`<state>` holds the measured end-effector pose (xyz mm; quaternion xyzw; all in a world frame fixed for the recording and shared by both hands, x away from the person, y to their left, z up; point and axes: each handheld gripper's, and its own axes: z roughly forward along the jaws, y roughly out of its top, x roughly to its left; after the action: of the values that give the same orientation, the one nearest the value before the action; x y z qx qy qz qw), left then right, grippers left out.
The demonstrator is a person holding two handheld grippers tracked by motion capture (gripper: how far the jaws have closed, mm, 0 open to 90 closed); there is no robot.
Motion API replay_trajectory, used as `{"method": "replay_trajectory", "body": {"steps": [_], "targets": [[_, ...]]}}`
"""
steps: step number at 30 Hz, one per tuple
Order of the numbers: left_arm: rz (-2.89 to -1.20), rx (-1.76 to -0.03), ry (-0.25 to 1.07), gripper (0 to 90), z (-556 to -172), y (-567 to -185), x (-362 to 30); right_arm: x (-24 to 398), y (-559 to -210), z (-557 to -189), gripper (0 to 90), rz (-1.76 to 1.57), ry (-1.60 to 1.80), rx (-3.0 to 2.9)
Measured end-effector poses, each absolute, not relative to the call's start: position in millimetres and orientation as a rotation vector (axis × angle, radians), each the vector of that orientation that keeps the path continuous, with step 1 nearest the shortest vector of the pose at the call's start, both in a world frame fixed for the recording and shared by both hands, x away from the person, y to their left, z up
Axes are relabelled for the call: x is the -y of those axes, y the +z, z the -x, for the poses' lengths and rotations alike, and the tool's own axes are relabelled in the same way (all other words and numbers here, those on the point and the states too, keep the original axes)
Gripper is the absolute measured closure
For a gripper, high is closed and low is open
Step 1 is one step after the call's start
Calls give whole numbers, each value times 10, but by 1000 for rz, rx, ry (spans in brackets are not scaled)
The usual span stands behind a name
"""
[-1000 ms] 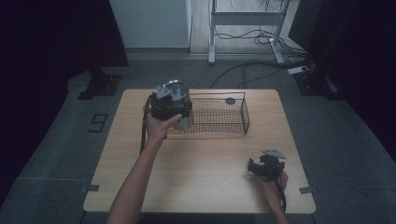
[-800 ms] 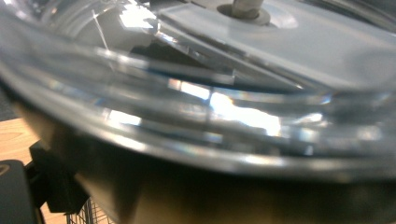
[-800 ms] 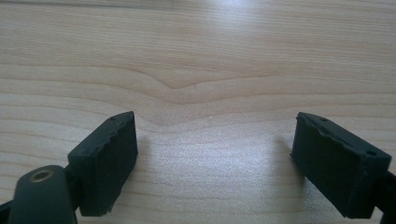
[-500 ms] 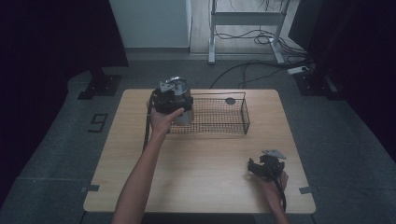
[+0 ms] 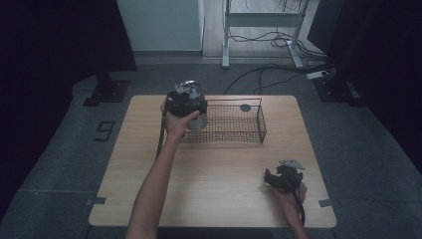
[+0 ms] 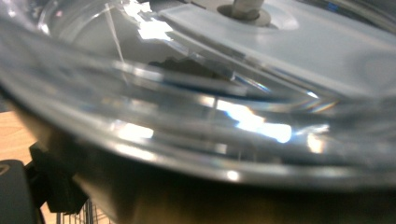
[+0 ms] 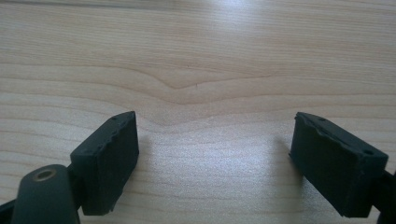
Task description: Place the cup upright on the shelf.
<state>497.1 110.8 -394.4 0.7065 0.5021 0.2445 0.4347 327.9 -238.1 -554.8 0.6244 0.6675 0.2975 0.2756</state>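
A shiny steel pot with a glass lid [image 5: 198, 121] hangs at the left end of the black wire basket [image 5: 262, 123]. My left gripper [image 5: 188, 105] sits on top of it, shut on its rim. In the left gripper view the lid's glass and knob [image 6: 243, 9] loom very close, with one black fingertip [image 6: 53, 186] at the lower left. My right gripper [image 5: 271, 178] rests near the table's front right corner. Its jaws [image 7: 215, 158] have just been closing a little but stand wide apart over bare wood, with nothing between them.
The basket stands at the back middle of the wooden table [image 5: 214, 174], with a small dark round thing [image 5: 245, 107] at its far side. Cables [image 5: 268, 69] and a metal frame stand on the floor beyond the table.
My left hand has carried the pot a little to the right and down, over the basket's left end. The right hand has stayed where it was.
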Motion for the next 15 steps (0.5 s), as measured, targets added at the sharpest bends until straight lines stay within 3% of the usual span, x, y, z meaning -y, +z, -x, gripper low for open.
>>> {"method": "replay_trajectory", "body": {"steps": [15], "targets": [[-1762,-1313,640,40,-5203,-4110,-1065,2382,-5548,-3279,154,-1674,802,-1796]]}}
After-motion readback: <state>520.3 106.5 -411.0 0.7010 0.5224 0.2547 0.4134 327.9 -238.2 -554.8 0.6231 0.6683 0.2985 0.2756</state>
